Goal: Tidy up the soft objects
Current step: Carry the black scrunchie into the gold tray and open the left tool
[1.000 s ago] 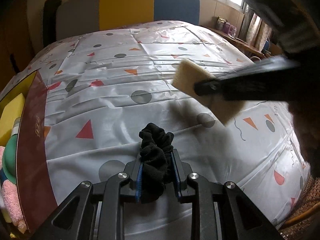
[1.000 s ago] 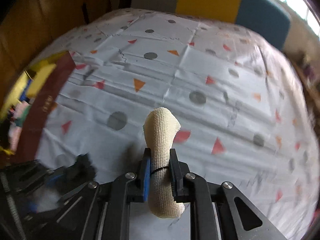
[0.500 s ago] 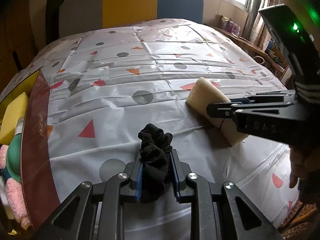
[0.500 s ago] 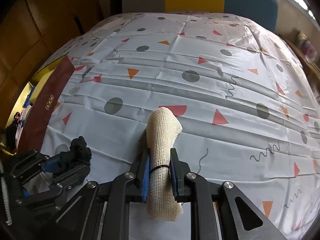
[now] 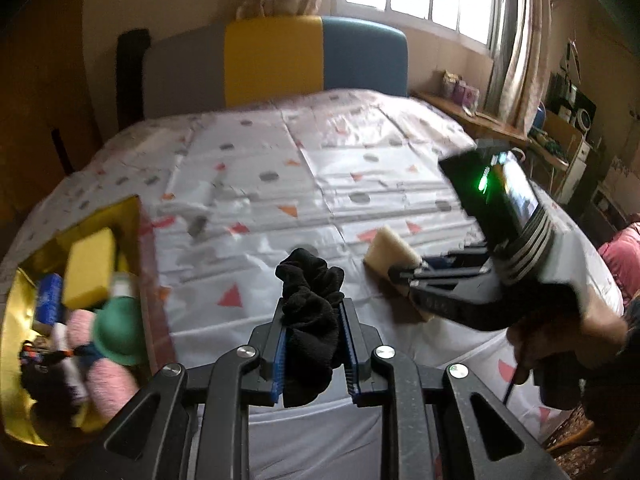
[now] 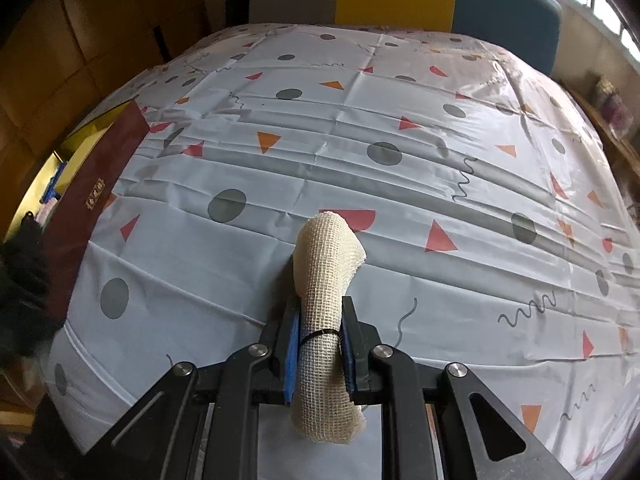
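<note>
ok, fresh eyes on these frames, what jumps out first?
The left hand-held gripper is shut on a black scrunchie, dead centre of its view, while the right hand-held gripper clamps a cream mesh roll over the patterned tablecloth. At the table's left edge, a gold-lined box holds sponges and other bits.

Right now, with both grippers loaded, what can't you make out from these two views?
- Box contents, left wrist view: motion blur smears everything; only a yellow sponge and pink fluff are recognisable.
- Same box, right wrist view: its maroon wall hides the inside.
- Black scrunchie: lower part hidden between the left gripper's fingers.
- Gauze roll: underside hidden by the right gripper.
</note>
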The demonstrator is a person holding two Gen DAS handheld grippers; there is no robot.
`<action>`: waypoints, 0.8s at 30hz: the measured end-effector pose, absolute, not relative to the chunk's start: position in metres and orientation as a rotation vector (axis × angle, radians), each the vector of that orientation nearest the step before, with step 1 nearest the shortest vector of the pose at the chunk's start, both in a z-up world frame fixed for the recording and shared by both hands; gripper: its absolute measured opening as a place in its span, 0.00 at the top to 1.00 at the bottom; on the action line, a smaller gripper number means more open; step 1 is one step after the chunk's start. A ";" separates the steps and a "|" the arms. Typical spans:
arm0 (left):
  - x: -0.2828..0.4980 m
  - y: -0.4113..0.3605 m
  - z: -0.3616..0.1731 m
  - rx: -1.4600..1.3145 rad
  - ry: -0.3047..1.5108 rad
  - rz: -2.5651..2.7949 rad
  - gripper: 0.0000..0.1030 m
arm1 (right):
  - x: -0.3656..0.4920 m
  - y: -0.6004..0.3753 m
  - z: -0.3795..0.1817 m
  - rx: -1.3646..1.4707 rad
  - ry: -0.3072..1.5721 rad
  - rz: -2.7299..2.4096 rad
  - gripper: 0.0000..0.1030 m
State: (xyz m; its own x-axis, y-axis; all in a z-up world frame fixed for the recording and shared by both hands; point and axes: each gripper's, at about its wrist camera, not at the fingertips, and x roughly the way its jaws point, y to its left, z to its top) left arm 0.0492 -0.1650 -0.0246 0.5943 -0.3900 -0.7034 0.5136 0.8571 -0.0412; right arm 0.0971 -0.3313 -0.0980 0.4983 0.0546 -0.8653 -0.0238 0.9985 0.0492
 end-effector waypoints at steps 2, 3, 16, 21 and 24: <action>0.046 -0.158 -0.015 0.168 0.750 -0.515 0.78 | 0.097 -0.330 -0.098 0.021 1.045 0.045 0.82; 0.045 -0.153 -0.009 0.162 0.737 -0.508 0.78 | 0.096 -0.330 -0.098 0.015 1.043 0.045 0.82; 0.038 -0.099 0.020 0.121 0.685 -0.399 0.78 | 0.095 -0.322 -0.102 -0.044 1.035 0.023 0.81; 0.040 -0.078 0.023 0.089 0.682 -0.363 0.78 | 0.095 -0.318 -0.103 -0.067 1.032 0.004 0.81; 0.041 -0.068 0.022 0.074 0.687 -0.346 0.78 | 0.094 -0.317 -0.103 -0.076 1.029 0.004 0.81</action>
State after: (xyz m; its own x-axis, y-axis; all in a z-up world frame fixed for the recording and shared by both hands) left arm 0.0409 -0.0682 0.0215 0.7186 -0.2881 -0.6329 0.3367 0.9405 -0.0458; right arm 0.0940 -0.3174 -0.1028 0.5162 -0.0329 -0.8559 -0.0387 0.9973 -0.0617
